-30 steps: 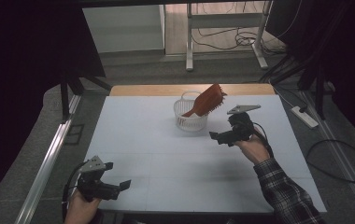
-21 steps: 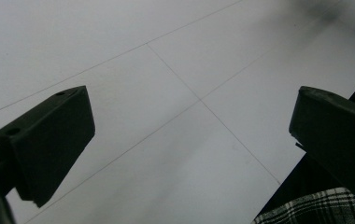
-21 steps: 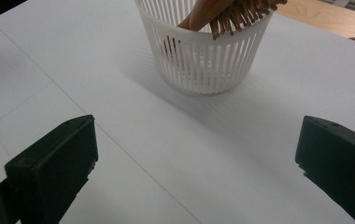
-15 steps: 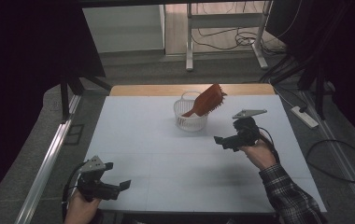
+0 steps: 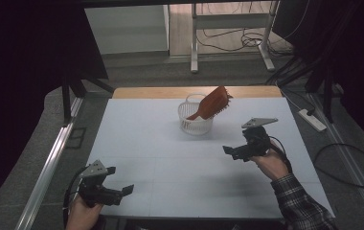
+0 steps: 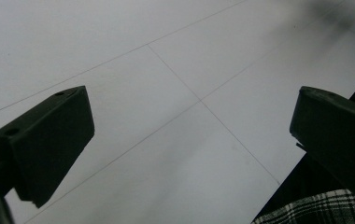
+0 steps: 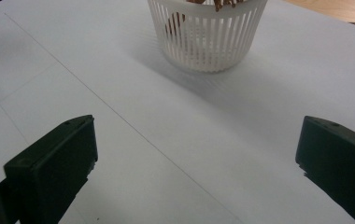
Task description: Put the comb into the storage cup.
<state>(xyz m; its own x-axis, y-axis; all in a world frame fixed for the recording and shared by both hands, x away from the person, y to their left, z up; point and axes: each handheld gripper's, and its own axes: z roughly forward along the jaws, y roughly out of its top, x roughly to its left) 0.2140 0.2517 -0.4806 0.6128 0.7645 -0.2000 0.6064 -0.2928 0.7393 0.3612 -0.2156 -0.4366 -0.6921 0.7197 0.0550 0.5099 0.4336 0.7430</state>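
A white table (image 5: pixel 146 143) ruled with thin grid lines, a bare wooden strip along its far edge, carries a white slatted basket (image 5: pixel 195 120) near the far middle, standing upright on the surface.

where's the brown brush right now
In the high view the brown brush stands tilted in the white basket at the table's far middle, beyond and left of the right gripper.

No legible text, views rather dim
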